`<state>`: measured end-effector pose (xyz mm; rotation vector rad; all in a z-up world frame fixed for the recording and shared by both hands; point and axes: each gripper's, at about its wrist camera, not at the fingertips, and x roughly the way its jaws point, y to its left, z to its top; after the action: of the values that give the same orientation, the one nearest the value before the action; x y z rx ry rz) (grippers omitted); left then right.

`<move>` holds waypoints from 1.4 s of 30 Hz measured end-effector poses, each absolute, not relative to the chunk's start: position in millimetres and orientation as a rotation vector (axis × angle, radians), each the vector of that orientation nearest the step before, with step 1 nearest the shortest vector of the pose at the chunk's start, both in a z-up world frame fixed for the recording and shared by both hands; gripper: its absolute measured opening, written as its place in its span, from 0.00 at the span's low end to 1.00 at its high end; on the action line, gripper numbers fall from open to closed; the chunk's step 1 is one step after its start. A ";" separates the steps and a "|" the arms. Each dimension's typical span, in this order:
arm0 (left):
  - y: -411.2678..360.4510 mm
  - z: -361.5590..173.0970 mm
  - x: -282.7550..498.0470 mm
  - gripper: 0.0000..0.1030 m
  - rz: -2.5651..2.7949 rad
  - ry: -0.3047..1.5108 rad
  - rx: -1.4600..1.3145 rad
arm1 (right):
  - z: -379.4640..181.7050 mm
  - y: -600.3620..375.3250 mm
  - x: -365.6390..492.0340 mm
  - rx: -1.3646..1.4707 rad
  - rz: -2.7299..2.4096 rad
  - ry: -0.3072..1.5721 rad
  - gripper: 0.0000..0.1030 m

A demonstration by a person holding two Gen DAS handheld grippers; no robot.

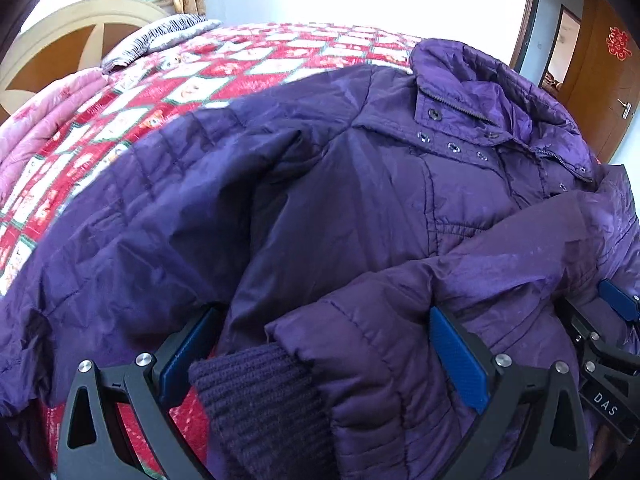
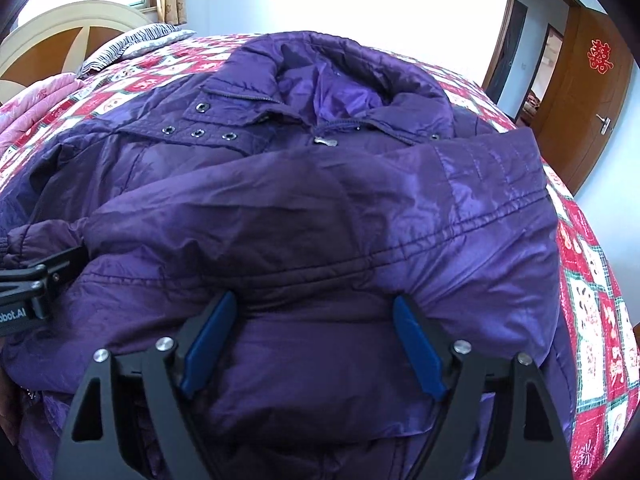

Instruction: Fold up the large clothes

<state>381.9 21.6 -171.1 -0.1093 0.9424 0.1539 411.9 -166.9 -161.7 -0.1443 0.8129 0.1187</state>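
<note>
Looking at our puffy purple jacket [image 1: 320, 184], it fills the middle of both frames, spread on the red patterned bed [image 1: 132, 92], collar at the top, sleeve with knit cuff [image 1: 256, 396] folded across. Left tool [image 1: 324, 356] and right tool [image 2: 312, 340] both spread wide around bunched fabric.

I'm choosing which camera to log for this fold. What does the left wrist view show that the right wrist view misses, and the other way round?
Only the left wrist view shows the dark knit cuff of the folded-in sleeve, lying between the open fingers of the left gripper. Only the right wrist view shows the zipper pull below the collar. Both show the purple jacket on the red patterned quilt, the wooden door, and the right gripper, its jaws spread over bunched fabric.
</note>
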 end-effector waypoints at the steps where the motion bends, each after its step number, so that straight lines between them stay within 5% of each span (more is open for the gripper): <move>1: 20.5 -166.7 378.6 0.99 0.159 0.937 -0.090 | -161.8 -167.1 411.8 -0.144 0.119 0.812 0.81; 12: 125.0 -94.7 248.4 0.99 0.382 0.696 -0.045 | -160.9 -169.1 409.3 -0.140 0.118 0.798 0.81; 26: 278.0 -149.1 144.2 0.99 0.464 0.724 -0.369 | -160.0 -165.9 405.2 -0.164 0.099 0.778 0.81; 31: 259.8 -159.0 154.7 0.70 0.376 0.736 -0.395 | -159.6 -163.8 403.3 -0.180 0.084 0.769 0.81; 32: 256.3 -157.6 154.1 0.55 0.356 0.730 -0.370 | -159.3 -163.4 402.8 -0.182 0.081 0.766 0.82; 35: 258.2 -146.7 147.5 0.35 0.372 0.715 -0.355 | -158.9 -162.7 402.3 -0.191 0.075 0.761 0.82; 42: 248.9 -76.7 145.4 0.27 0.328 0.571 -0.258 | -152.3 -164.5 399.2 -0.188 0.078 0.756 0.80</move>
<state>145.4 248.9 -76.7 -0.2579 0.5708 0.3276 399.2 -164.5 -152.3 -0.1877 0.7555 0.0778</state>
